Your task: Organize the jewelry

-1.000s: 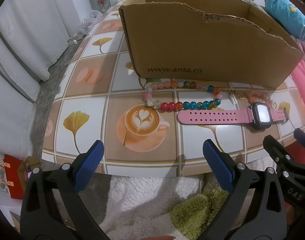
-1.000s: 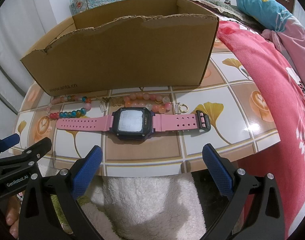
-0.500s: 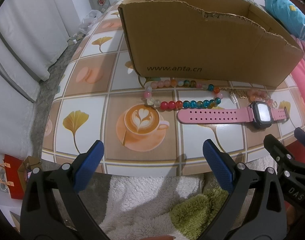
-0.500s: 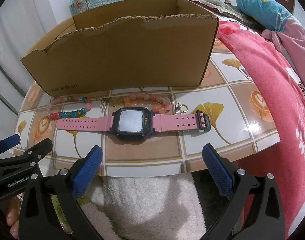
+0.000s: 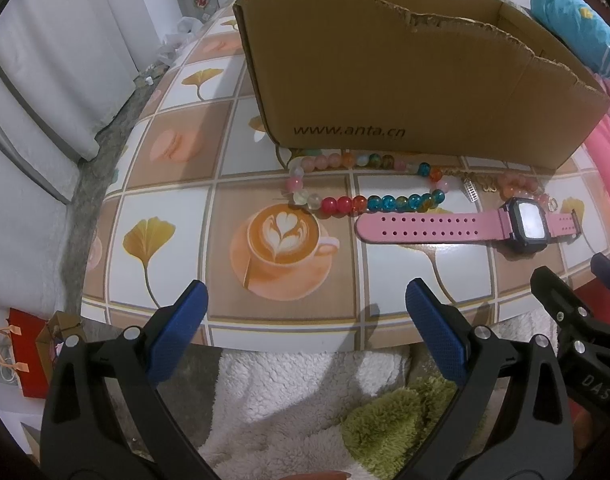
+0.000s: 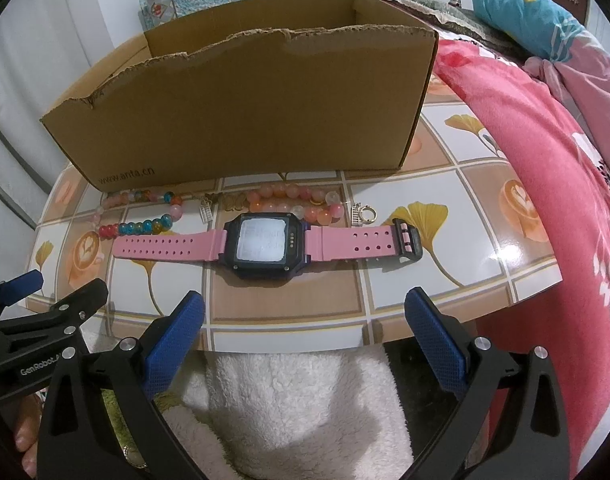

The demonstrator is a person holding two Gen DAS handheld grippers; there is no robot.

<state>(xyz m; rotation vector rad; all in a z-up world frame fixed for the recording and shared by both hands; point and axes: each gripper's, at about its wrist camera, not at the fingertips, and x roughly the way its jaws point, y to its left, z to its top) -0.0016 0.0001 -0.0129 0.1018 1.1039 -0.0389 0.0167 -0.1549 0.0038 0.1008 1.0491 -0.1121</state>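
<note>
your left gripper [image 5: 305, 320] hangs just off the near edge of the table [image 5: 177, 216], its 2 blue pads spread wide with nothing between them. it points at the printed coffee cup tile [image 5: 283, 246]. your right gripper [image 6: 303, 330] sits at the same near edge, jaws just as wide and holding nothing, lined up with the pink watch [image 6: 265, 244].

the watch lies flat on the tabletop, strap stretched out straight, its dark square face up and its buckle end toward your right. just behind it, between the watch and the cardboard box [image 6: 241, 108], lie the rest of the pieces. the multicoloured bead bracelet [image 5: 365, 186] rests as a flattened loop at the left, its far side close to the foot of the box under the printed web address. the peach bead bracelet [image 6: 295, 202] lies behind the watch face, near or touching the top edge of the case. a small silver charm [image 6: 205, 212] lies between the 2 bracelets, and a gold ring with a second silver charm [image 6: 363, 214] lies to the right of the peach beads, just behind the strap.

the box stands open-topped with torn upper edges; its inside is hidden from both views. a pink floral blanket [image 6: 553, 152] drapes at your right, and a white fluffy rug [image 6: 305, 408] lies below the table edge.
</note>
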